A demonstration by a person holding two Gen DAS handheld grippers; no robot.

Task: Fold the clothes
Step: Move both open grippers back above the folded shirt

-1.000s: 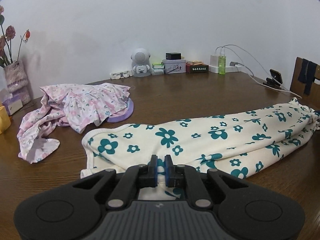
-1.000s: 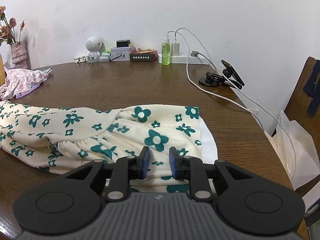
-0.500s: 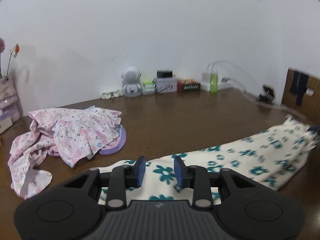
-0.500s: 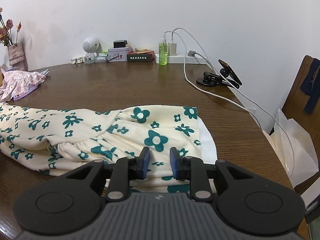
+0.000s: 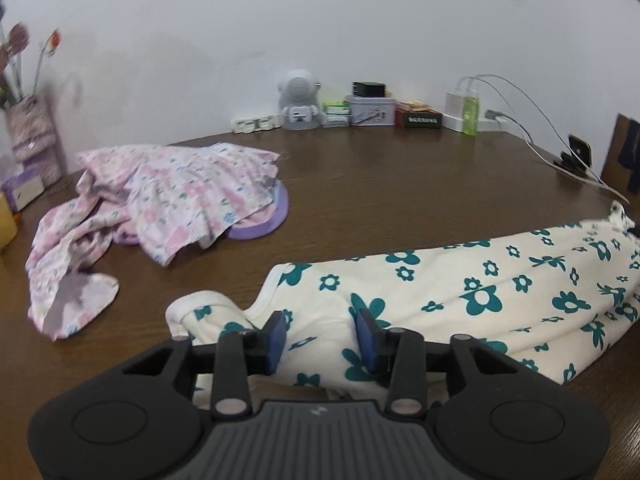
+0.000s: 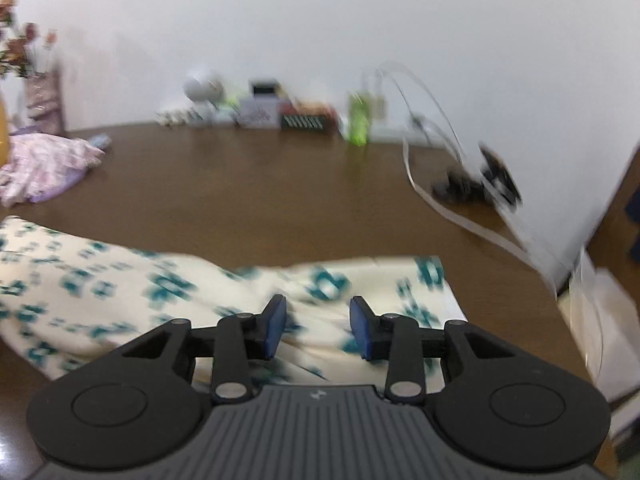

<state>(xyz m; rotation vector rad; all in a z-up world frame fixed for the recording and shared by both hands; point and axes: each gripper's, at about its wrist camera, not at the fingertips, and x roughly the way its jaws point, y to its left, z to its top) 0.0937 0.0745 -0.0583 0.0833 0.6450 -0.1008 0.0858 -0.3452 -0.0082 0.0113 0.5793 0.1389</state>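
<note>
The left gripper (image 5: 322,334) has its 2 blue-padded fingers spread wide with nothing between them, poised over the near end of the cream garment with teal flowers (image 5: 480,296). That garment lies as a long band on the brown wooden table (image 5: 380,196), running from directly ahead of the left gripper out to its right, with a small rolled flap (image 5: 200,308) just left of the left finger. Whether the pads touch the cloth cannot be told.

The right gripper (image 6: 318,330) is likewise spread wide and holds nothing; the same garment (image 6: 120,292) sits directly under and ahead of its fingers and stretches away to its left, its squared end (image 6: 436,284) just right of the right finger. This view is blurred, so the print reads only as smears.

The left wrist view alone shows the crumpled pink floral garment (image 5: 160,204) clearly, ahead and to the left of that gripper, draped over a purple round disc (image 5: 268,220). It also resolves a small white robot figure (image 5: 299,100), a tin box (image 5: 370,110) and a green bottle (image 5: 471,114) along the far wall.

The right wrist view alone shows a pale bag (image 6: 600,312) off the table's right edge and the black phone clamp (image 6: 480,184) at close range, ahead and right, with a white cable (image 6: 452,212) trailing past it.
</note>
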